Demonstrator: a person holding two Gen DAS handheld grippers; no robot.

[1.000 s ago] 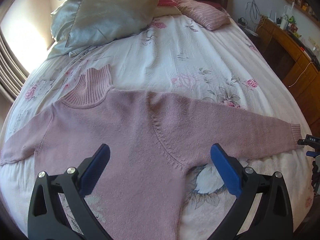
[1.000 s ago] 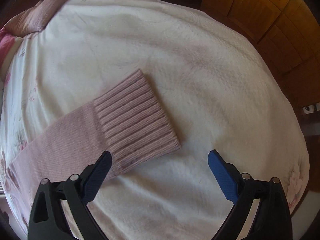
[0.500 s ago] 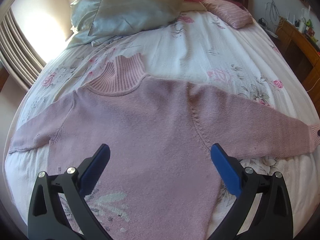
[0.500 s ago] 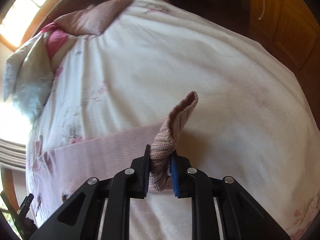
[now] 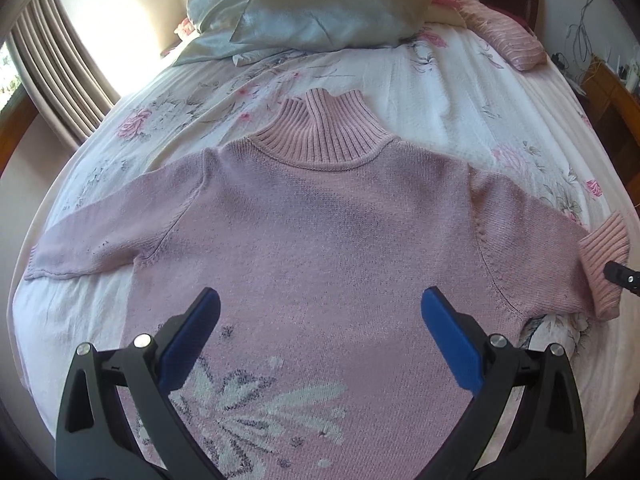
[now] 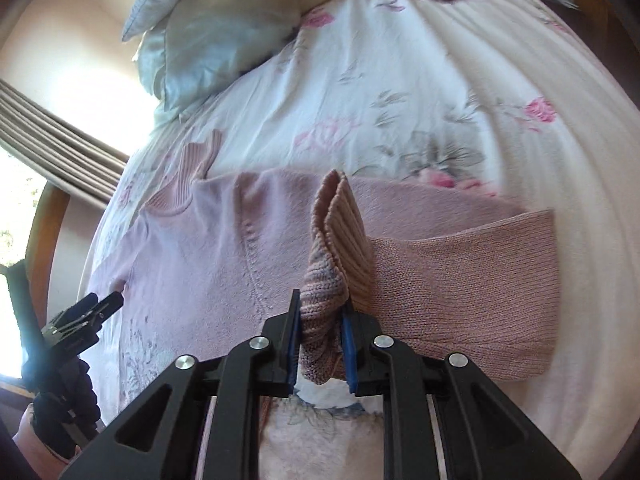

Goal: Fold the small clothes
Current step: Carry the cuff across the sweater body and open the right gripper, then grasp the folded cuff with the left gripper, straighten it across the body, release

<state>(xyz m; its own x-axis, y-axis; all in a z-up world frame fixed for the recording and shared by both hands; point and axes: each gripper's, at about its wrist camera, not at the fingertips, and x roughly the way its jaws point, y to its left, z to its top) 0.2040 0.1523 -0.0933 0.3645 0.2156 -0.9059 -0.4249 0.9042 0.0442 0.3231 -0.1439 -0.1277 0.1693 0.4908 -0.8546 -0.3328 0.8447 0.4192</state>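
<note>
A pink knit sweater (image 5: pixel 320 232) with a ribbed turtleneck (image 5: pixel 324 132) lies flat on the bed, a white flower pattern near its hem. My left gripper (image 5: pixel 320 332) hangs open above the sweater's lower middle, holding nothing. My right gripper (image 6: pixel 320 340) is shut on the ribbed cuff (image 6: pixel 336 248) of the right sleeve. That sleeve (image 6: pixel 472 280) is doubled back toward the sweater's body (image 6: pixel 192 264). The lifted cuff (image 5: pixel 604 256) and the right gripper's tip (image 5: pixel 622 278) show at the right edge of the left wrist view. The left sleeve (image 5: pixel 100 236) lies stretched out.
The floral bedsheet (image 5: pixel 440 92) covers the bed. Pale satin pillows (image 5: pixel 320 4) and a pink striped pillow (image 5: pixel 504 36) lie at its head. Curtains (image 5: pixel 52 64) hang at the left, wooden furniture (image 5: pixel 616 100) stands at the right. The left gripper (image 6: pixel 80 320) and a gloved hand appear in the right wrist view.
My right gripper closed on the sleeve cuff, lifted it and carried it inward, folding the sleeve back. My left gripper moved left to the sweater's middle, still open.
</note>
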